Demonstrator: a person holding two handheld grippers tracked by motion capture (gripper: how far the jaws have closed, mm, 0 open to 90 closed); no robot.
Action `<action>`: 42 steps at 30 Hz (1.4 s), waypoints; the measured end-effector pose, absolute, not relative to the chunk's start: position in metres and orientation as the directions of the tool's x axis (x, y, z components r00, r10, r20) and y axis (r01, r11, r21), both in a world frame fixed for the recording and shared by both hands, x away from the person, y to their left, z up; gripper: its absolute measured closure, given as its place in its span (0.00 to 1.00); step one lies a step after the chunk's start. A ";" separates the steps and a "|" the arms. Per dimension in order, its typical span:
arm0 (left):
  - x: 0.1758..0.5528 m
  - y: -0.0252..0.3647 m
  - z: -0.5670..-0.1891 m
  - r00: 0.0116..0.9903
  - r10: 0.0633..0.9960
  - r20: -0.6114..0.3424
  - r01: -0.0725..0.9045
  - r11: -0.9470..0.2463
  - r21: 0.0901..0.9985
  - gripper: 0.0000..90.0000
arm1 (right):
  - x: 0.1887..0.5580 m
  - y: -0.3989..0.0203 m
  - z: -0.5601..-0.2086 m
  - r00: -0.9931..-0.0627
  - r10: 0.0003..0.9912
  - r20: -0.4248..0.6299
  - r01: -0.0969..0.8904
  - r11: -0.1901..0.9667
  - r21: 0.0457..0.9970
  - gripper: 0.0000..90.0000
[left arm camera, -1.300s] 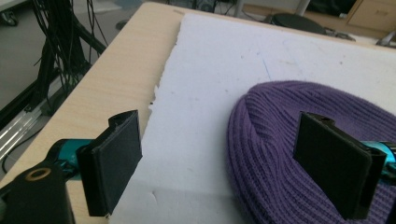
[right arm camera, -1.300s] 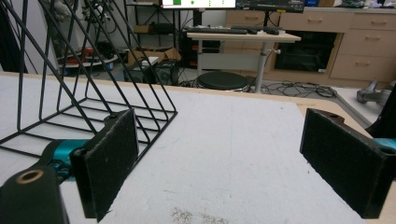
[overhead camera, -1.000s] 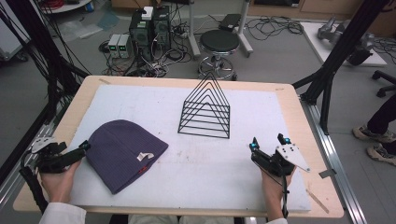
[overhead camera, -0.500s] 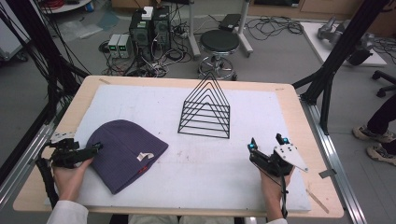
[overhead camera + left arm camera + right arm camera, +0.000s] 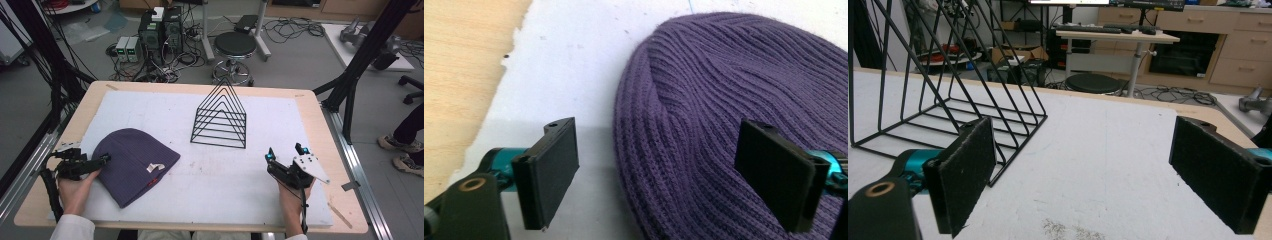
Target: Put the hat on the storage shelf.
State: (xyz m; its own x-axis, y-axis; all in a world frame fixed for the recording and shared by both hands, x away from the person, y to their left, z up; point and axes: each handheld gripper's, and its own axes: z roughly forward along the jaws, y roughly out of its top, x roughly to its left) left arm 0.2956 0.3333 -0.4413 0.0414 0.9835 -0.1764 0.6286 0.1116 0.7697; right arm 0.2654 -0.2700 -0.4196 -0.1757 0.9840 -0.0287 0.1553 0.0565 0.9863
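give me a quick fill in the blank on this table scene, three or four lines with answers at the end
1. The knit beanie lying on the white mat is ____ in colour.
2. The black wire rack has a ____ outline, peaked at the top.
3. The left hand-held gripper has its jaws ____, one over the mat and one over the beanie.
4. The right hand-held gripper faces bare mat with the rack on the ____ side of its own view.

Missing words: purple; triangular; open; left
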 end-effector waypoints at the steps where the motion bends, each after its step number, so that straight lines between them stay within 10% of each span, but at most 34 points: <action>1: 0.296 0.333 -0.442 0.043 0.983 -0.176 0.631 0.110 0.768 0.21 | 0.265 -0.270 -0.420 -0.176 0.984 -0.029 0.155 0.057 0.986 0.12; 25: 0.297 0.341 -0.447 0.117 0.951 -0.285 0.647 0.145 0.748 0.74 | 0.266 -0.270 -0.420 -0.182 0.983 -0.027 0.154 0.056 0.986 0.12; 42: 0.296 0.343 -0.446 0.141 0.935 -0.324 0.638 0.164 0.752 0.92 | 0.265 -0.269 -0.420 -0.189 0.981 -0.039 0.150 0.068 0.986 0.12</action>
